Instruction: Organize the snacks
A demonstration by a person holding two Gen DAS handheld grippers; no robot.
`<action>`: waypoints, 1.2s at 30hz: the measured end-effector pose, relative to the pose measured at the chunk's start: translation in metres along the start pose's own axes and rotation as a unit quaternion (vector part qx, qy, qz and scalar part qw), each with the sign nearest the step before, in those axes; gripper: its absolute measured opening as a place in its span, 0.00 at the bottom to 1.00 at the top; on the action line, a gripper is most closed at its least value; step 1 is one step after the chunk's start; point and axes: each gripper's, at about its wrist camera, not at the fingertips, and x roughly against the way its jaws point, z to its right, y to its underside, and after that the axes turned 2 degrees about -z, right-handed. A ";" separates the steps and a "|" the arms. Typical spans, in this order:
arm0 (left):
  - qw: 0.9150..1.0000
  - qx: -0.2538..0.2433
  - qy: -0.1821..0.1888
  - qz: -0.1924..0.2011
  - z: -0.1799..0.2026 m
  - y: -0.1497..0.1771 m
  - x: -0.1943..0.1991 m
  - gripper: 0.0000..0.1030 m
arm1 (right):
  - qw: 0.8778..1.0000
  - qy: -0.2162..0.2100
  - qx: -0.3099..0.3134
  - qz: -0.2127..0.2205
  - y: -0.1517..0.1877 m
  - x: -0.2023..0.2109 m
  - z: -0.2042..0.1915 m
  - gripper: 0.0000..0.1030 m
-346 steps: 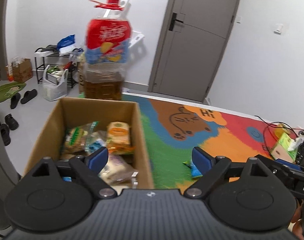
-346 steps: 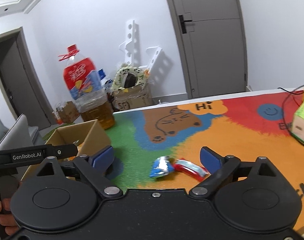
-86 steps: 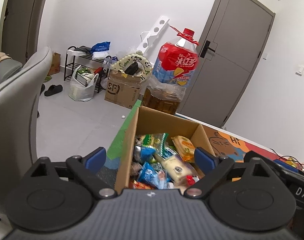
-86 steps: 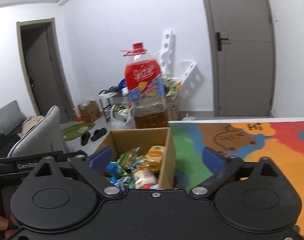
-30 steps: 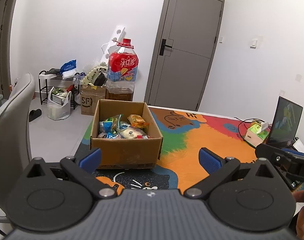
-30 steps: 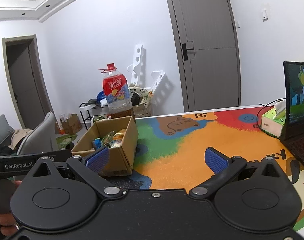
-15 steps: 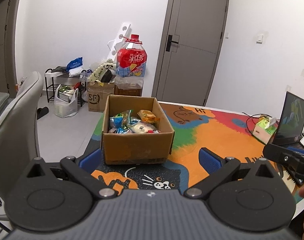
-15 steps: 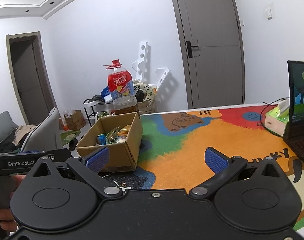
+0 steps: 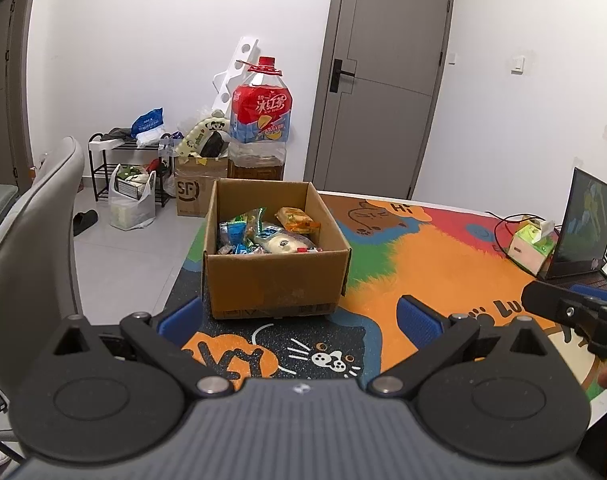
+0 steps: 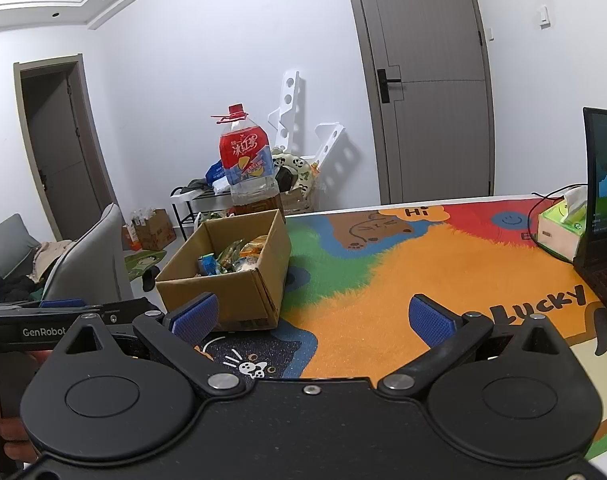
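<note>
Left wrist view: open brown cardboard box [image 9: 275, 276] of wrapped snack packets [image 9: 263, 232] near the left edge of the colourful cartoon-print table mat [image 9: 423, 280]; nothing loose on it.

Left gripper [image 9: 299, 316] and right gripper [image 10: 313, 316] both spread wide, empty, well short of the box. Packets likely light, crinkly, slippery; pinch by a sealed edge. Box stiff, best taken by a wall. Right wrist view alone shows the dark side doorway [image 10: 59, 148]; left alone shows the near box wall square-on.
</note>
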 end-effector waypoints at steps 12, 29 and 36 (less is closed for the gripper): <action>1.000 -0.003 0.000 -0.003 0.000 0.001 0.000 1.00 | 1.000 -0.001 0.001 0.001 0.000 0.001 -0.001 1.00; 1.000 0.000 -0.003 -0.005 -0.003 0.001 0.001 1.00 | 1.000 -0.002 0.002 0.005 -0.002 0.004 -0.001 1.00; 1.000 0.000 -0.004 -0.005 -0.003 0.002 0.001 1.00 | 1.000 -0.002 0.002 0.005 -0.002 0.004 -0.001 1.00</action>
